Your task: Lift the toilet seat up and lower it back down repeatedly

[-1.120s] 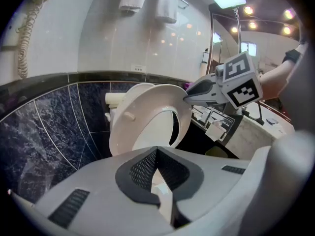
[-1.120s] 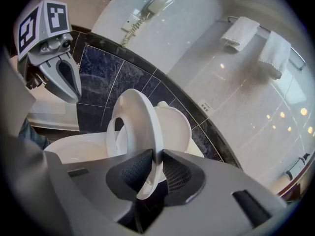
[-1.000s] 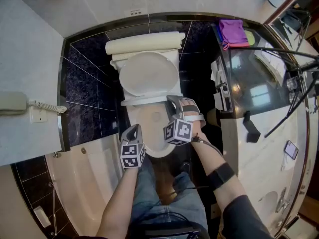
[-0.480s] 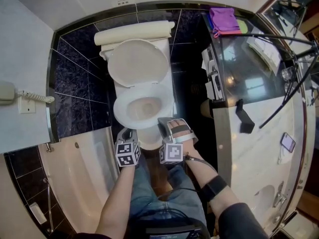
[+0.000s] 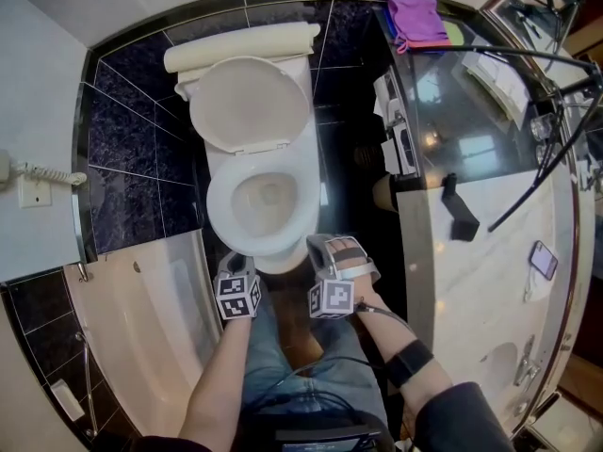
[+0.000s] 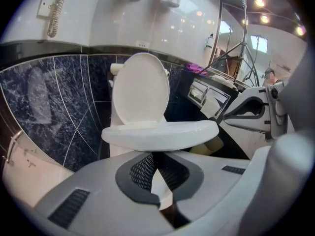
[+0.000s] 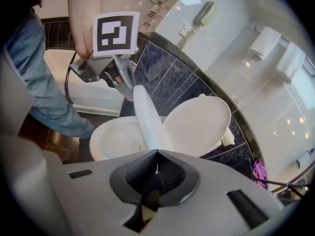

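Note:
The white toilet seat (image 5: 220,217) hangs partway between the bowl (image 7: 115,139) and the raised lid (image 5: 250,102). Both gripper views show the seat edge-on (image 6: 160,134) (image 7: 146,117). My right gripper (image 5: 318,245) is at the bowl's front right. Its jaws have just been closing and are shut with nothing between the pads (image 7: 156,151). The seat's front edge ends right at their tips; whether it touches them I cannot tell. My left gripper (image 5: 236,264) is at the bowl's front left, below the seat's rim. Its pads (image 6: 154,155) stand a narrow gap apart and hold nothing.
A bathtub (image 5: 141,318) runs along the left. A marble and glass counter (image 5: 471,252) stands at the right, with a purple cloth (image 5: 419,17) at its far end and tripod legs (image 5: 528,55) over it. The person's jeans (image 5: 283,365) are below the grippers.
Both grippers have drawn back from over the bowl to just in front of it and have sunk. The seat has come down from near the lid towards the bowl.

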A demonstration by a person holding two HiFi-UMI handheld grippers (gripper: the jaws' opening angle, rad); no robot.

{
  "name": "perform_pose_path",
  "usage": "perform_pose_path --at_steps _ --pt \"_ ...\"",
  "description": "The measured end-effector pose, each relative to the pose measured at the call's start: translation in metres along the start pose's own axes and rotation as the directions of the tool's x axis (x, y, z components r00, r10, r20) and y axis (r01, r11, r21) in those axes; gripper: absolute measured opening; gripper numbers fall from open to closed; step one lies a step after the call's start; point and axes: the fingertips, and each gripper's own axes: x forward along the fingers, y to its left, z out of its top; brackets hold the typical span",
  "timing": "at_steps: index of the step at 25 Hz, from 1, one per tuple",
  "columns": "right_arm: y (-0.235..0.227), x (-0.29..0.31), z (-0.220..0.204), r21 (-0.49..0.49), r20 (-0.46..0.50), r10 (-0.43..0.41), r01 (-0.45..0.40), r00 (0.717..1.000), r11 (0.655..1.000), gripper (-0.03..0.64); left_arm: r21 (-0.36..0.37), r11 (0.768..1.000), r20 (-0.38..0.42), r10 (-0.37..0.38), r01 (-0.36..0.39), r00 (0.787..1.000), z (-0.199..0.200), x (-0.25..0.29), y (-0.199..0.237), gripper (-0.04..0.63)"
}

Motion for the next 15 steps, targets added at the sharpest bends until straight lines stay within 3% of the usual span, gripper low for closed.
perform_pose_path --at_steps 8,15 --pt "0.012 0.028 -0.074 0.265 -0.093 -0.042 0.065 0.995 0.962 0.018 0.048 0.998 -0.046 -0.030 0.032 0.998 -0.083 0.019 -0.007 0.000" --pt "0.046 0.070 -0.114 0.349 -0.129 -0.023 0.067 0.991 0.935 0.018 0.105 0.991 -0.104 -0.073 0.084 0.992 -0.149 0.050 -0.013 0.000"
